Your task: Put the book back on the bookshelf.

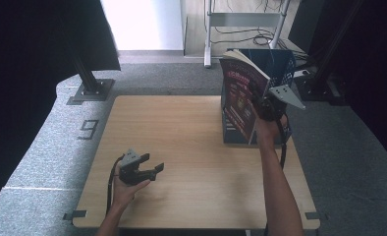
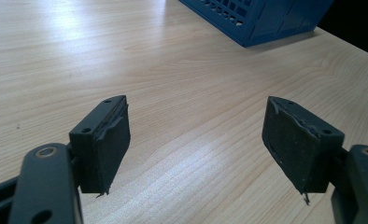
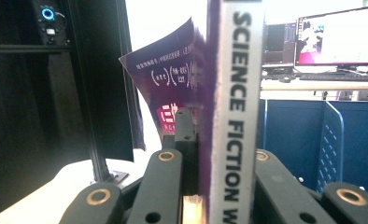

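The spine of the book point(image 3: 236, 116), running top to bottom through the middle of the right gripper view, carries "SCIENCE FICTION" in dark capitals on white, with a "W" cut off at the lower edge. Its purple cover point(image 3: 173, 79), left of the spine, bears small white print too fine to read. In the high view, a dark numeral "9" point(image 1: 88, 129) is marked on the grey floor at centre left, beside the table's point(image 1: 181, 147) left edge.
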A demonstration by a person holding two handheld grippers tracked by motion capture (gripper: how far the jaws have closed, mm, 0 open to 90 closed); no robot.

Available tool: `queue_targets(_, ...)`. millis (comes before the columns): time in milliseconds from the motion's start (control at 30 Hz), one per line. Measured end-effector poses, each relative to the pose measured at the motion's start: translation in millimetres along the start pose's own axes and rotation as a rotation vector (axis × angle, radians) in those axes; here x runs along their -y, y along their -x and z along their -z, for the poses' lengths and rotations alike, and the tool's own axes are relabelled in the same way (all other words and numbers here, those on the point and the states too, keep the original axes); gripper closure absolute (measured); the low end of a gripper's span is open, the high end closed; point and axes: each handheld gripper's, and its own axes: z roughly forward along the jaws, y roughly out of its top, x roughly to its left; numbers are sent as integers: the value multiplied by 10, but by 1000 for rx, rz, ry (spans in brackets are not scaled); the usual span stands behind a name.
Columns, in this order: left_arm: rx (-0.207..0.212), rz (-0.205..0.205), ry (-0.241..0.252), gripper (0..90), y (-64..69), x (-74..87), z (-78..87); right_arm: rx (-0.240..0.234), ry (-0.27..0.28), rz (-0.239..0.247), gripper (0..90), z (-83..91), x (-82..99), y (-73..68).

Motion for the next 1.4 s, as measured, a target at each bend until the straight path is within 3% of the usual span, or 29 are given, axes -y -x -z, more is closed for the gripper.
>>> queue_targets(500,2,0,-1,235,-1,3,2,80,-4,-12,819,-113,8,174)
queue_targets(1400,3,12,-8,236,-70,37,-20,121,-16,-8,818,-442,140,222)
